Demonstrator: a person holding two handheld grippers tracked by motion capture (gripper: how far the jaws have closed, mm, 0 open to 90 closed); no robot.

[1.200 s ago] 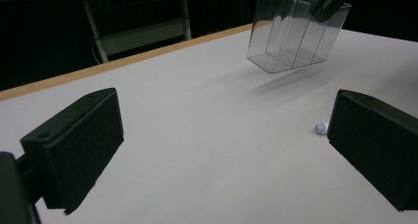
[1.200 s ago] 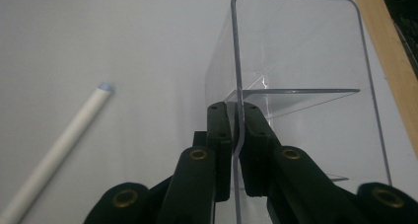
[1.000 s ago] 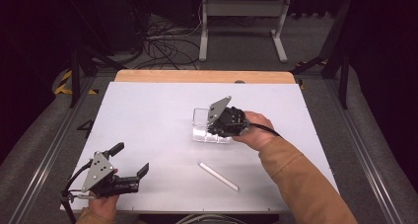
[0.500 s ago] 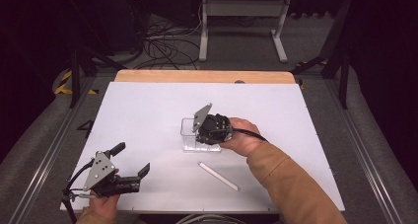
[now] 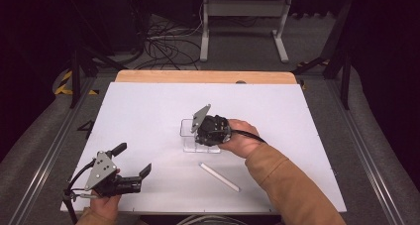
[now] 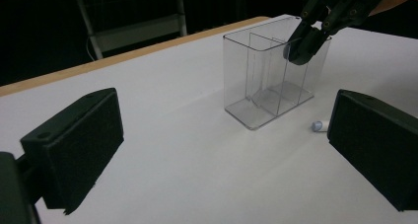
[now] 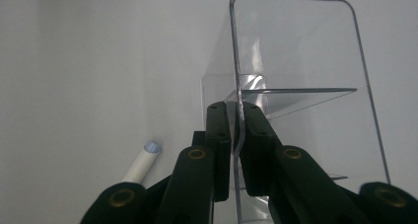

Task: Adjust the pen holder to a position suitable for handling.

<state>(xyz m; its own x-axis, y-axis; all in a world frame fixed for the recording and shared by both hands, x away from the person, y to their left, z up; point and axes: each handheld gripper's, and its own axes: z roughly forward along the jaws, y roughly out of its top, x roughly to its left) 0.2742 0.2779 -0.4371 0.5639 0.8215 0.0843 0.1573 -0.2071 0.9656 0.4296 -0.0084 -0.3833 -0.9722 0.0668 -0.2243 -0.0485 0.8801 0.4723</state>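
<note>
Since a second ago the right gripper point(image 5: 205, 136) has slid the clear plastic organizer point(image 5: 190, 133) leftward and a little toward the near edge, from right of centre to about the middle of the frame; the left hand has not shifted. Starting at lower left of the high view, the left gripper point(image 5: 132, 160) rests near the table's point(image 5: 148, 101) front edge with its jaws spread and nothing between them, pointing toward the organizer, which stands well apart from it up and to the right. At centre, the right gripper is clenched on the organizer's thin wall point(image 7: 237, 86), one jaw inside and one outside, as its own view shows plainly; the jaws have just eased a touch, yet the pads look pressed on the wall. The organizer stands upright, its long axis running roughly across the frame. Just below and right of it lies a white tube point(image 5: 219, 177), slanting down to the right, nearer the right hand. Bare table lies all around, widest at left.
</note>
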